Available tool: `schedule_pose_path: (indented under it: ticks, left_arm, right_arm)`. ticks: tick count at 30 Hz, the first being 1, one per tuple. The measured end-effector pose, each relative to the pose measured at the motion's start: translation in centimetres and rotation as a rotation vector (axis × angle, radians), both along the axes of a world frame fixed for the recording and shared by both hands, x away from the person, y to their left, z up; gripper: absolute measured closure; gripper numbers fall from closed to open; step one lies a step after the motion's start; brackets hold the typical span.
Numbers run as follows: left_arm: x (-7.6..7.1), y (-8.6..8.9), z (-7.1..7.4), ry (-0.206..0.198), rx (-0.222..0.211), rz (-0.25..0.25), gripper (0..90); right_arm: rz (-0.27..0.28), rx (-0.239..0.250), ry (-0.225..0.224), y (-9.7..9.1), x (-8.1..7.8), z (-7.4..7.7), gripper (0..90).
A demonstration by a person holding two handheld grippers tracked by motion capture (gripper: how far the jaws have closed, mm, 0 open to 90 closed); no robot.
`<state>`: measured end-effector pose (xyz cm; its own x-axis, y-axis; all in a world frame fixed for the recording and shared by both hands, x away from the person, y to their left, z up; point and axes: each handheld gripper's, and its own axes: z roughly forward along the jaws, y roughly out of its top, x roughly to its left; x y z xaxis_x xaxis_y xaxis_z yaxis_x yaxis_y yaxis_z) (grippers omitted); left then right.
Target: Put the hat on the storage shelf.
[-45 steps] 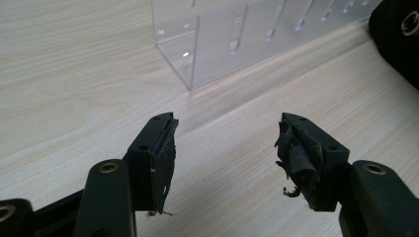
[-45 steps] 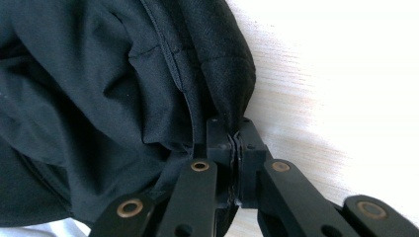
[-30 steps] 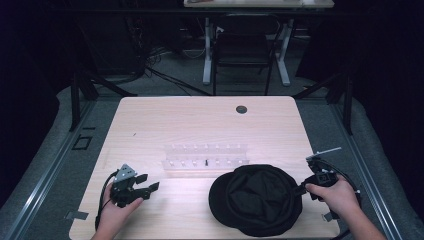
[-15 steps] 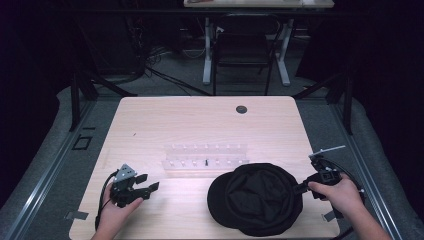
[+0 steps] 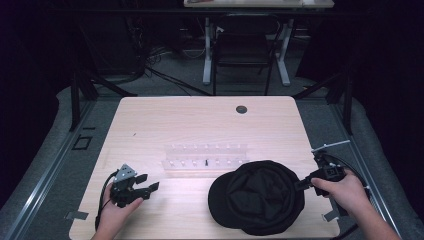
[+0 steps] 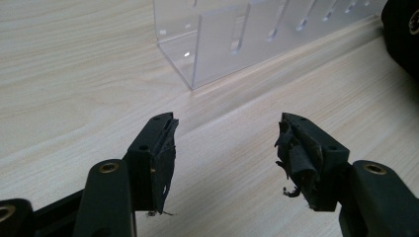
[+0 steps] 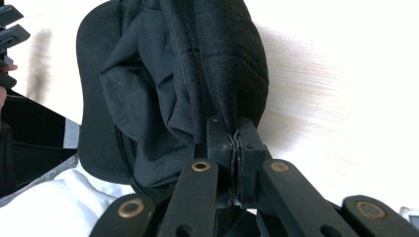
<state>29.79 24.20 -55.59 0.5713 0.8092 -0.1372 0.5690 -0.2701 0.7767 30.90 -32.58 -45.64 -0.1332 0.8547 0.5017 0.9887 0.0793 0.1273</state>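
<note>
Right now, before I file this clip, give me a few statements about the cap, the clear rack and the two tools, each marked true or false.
1. The right tool is shut on the edge of the black cap. True.
2. The left tool holds the clear rack. False: its jaws stand open over bare wood, with the rack beyond them.
3. The cap lies on the far side of the rack, by the round hole in the table. False: it is on the near side, at the right, close to the person's right hand.
4. The left tool is on the near left part of the table, apart from the cap. True.
5. The cap is white. False: it is black.
</note>
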Motion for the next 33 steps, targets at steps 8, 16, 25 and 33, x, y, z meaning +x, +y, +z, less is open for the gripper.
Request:
schedule_pose_path:
  ticks: [8,16,25,33]
  left_arm:
    - [0.0,0.0,0.0,0.002,0.002,-0.001,39.9]
    - [0.0,0.0,0.0,0.0,0.0,-0.002,39.9]
    - [0.0,0.0,0.1,0.003,0.002,-0.002,39.9]
    - [0.0,0.0,0.0,0.0,0.0,-0.001,39.9]
  right_arm:
    - [0.009,-0.069,-0.016,0.8,-0.1,1.8,88.0]
    - [0.013,-0.168,-0.009,1.8,0.1,3.1,88.0]
    - [0.032,-0.227,-0.004,2.8,0.4,4.4,88.0]
    - [0.027,-0.257,-0.018,3.4,0.5,5.5,88.0]
